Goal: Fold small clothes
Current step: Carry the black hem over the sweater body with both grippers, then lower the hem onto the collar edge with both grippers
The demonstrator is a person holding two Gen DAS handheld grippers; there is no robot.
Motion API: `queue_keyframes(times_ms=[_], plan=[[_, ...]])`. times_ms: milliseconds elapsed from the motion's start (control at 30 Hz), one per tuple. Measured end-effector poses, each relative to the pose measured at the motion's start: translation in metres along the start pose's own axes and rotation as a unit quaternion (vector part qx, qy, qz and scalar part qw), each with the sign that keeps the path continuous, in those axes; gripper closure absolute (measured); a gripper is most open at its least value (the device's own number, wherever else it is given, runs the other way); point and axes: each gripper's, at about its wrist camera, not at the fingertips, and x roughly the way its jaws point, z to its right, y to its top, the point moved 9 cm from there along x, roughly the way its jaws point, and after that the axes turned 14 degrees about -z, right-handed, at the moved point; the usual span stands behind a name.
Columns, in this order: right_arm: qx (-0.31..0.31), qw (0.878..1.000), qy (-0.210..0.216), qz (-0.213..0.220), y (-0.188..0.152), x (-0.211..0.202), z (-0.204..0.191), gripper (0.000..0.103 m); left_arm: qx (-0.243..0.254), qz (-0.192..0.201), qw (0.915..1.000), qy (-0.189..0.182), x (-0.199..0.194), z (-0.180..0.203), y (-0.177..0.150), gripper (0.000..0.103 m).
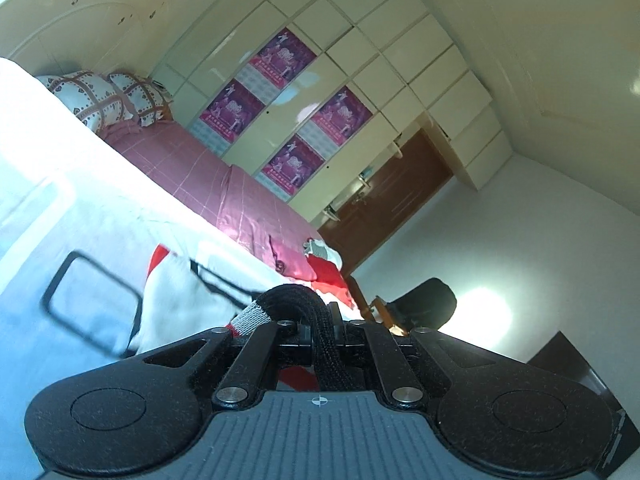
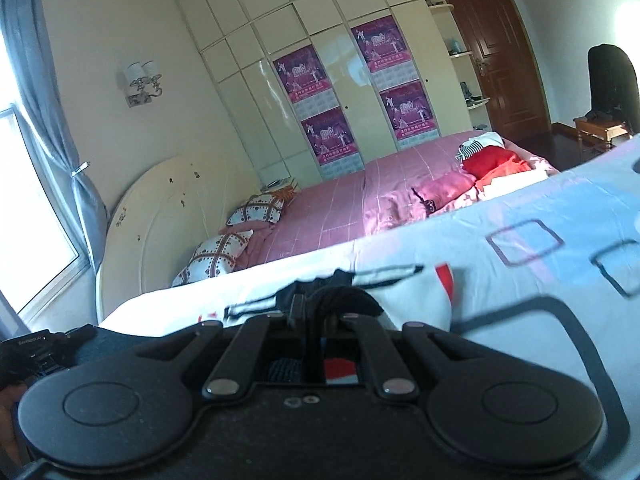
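Observation:
A small white garment (image 1: 180,292) with red patches and black trim lies on a light blue sheet (image 1: 80,360) printed with black rectangles. My left gripper (image 1: 320,316) is shut on the garment's black knitted band (image 1: 296,296), which arches up out of the jaws beside a grey and red ribbed bit. In the right wrist view the same white garment (image 2: 400,280) spreads over the sheet (image 2: 520,280). My right gripper (image 2: 316,312) is shut on another fold of black knitted fabric (image 2: 344,300). Both grippers are raised above the sheet.
Beyond the sheet lies a pink bed cover (image 2: 340,208) with two patterned pillows (image 2: 212,256) at a white headboard (image 2: 160,200). A pile of red and pink clothes (image 2: 492,162) sits at the bed's far end. A postered wardrobe (image 2: 360,80), a brown door (image 2: 496,48) and a chair draped in black (image 2: 612,80) stand behind.

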Motion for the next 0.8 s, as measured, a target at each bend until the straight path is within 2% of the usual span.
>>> queue_keyframes(times_ms=[133, 300, 533, 733, 800], plan=[[0.008, 1.000, 0.006, -0.015, 0.031, 0.045, 0.018, 0.096, 0.004, -0.015, 0.9997, 0.019, 0.038, -0.008, 0.023, 0.099], [0.013, 0.999, 0.015, -0.041, 0.048, 0.099, 0.038, 0.096, 0.002, -0.042, 0.9980, 0.046, 0.083, -0.029, 0.041, 0.099], [0.047, 0.995, 0.022, -0.087, 0.044, 0.168, 0.069, 0.096, -0.015, -0.087, 0.9927, 0.082, 0.139, -0.069, 0.050, 0.099], [0.083, 0.989, 0.011, -0.120, 0.027, 0.230, 0.101, 0.094, -0.059, -0.142, 0.9829, 0.101, 0.195, -0.114, 0.040, 0.098], [0.095, 0.988, 0.009, -0.117, 0.021, 0.242, 0.108, 0.092, -0.063, -0.137, 0.9840, 0.094, 0.201, -0.120, 0.035, 0.095]])
